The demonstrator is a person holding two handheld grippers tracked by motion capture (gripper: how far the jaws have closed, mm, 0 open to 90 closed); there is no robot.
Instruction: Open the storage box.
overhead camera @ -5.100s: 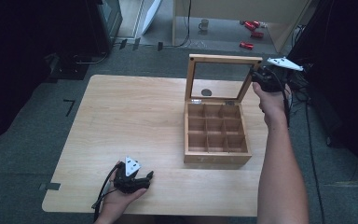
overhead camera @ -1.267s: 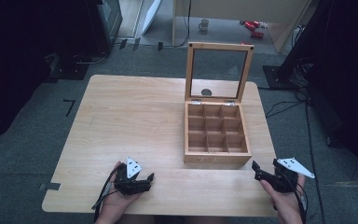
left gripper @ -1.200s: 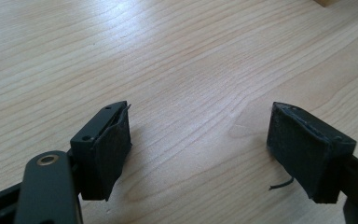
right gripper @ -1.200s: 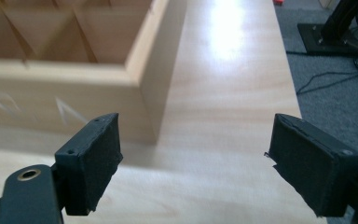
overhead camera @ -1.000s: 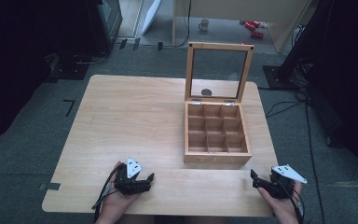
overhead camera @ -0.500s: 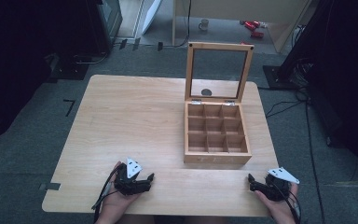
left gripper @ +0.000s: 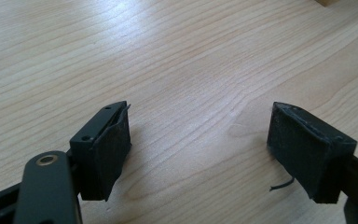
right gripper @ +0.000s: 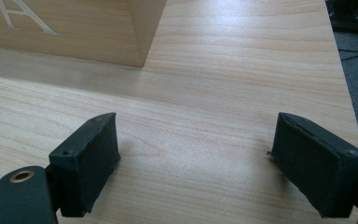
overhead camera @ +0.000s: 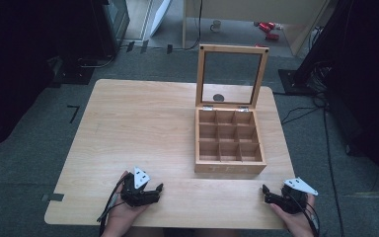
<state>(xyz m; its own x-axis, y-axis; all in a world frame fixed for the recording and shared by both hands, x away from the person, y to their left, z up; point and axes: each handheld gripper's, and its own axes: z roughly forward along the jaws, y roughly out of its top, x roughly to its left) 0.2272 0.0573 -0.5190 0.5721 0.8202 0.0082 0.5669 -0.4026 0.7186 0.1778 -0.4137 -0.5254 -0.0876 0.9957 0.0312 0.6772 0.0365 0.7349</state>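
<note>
High view: wooden tea box (overhead camera: 229,143) stands right of centre on the worktop (overhead camera: 138,128), lid upright. Left gripper (overhead camera: 150,193) at lower left and right gripper (overhead camera: 269,194) at lower right rest wide open, both empty.

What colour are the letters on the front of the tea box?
Pale cream letters on the light wooden tea box, clearest in the right gripper view.

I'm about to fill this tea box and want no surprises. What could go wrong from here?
The glass lid stands upright with nothing visibly propping it; a knock might drop it shut. The tea box sits near the table's right edge, so a push from the right tongs could slide it off.
</note>
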